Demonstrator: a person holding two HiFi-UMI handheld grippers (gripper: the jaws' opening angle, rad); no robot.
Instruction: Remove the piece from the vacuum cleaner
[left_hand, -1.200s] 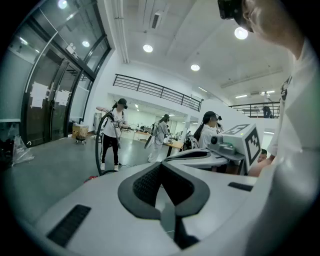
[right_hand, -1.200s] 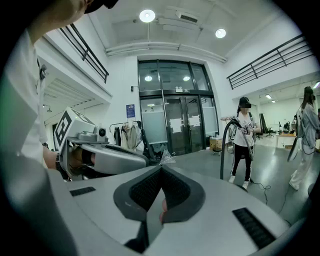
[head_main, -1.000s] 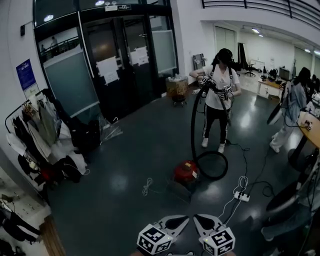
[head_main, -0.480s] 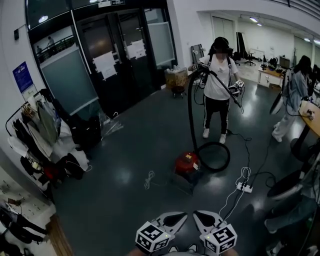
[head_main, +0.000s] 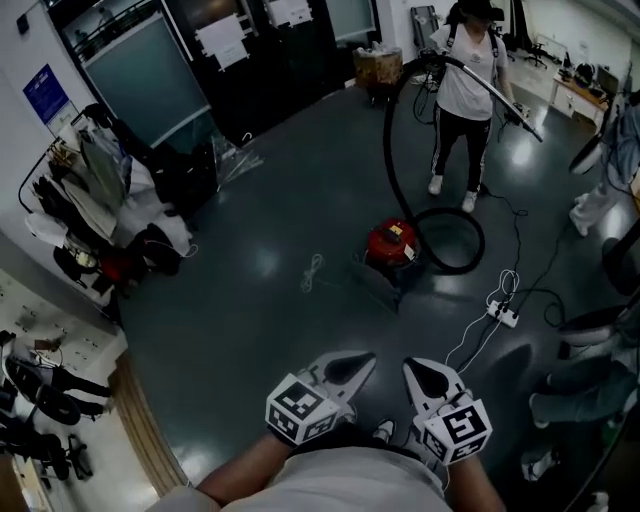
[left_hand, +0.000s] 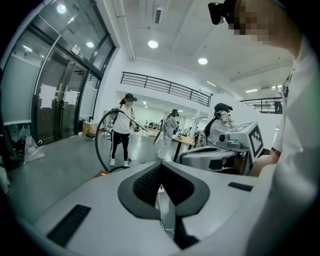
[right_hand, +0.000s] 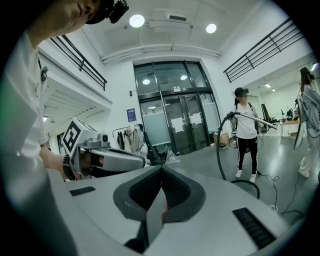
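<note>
A dark, glossy floor (head_main: 250, 320) filled the hall, closed at its far edge by tall glass doors (head_main: 150, 90) with sheets of paper stuck to them. Along the floor's left edge, a clothes rail (head_main: 95, 190) sagged under coats and bags. Near the far edge, to the right of the doors, a person (head_main: 466, 90) in a white shirt and dark striped trousers stood holding a long pale tube (head_main: 505, 98) slanted downwards. From this person's hands a black hose (head_main: 388, 150) arched down and coiled in a wide loop on the floor by the person's feet. The red vacuum cleaner (head_main: 391, 243) sat on the floor just beside that loop, about midway across the hall and well apart from the operator.

At the near edge, the operator held both tools side by side and close to the body. The left tongs (head_main: 362, 362) were pressed together on nothing, and the right tongs (head_main: 414, 368) were likewise pressed together and empty, both pointing toward the vacuum cleaner.

A white power strip (head_main: 502, 313) lay to the right of the machine, and a loose pale cord (head_main: 312, 272) was on the floor to its left.
</note>
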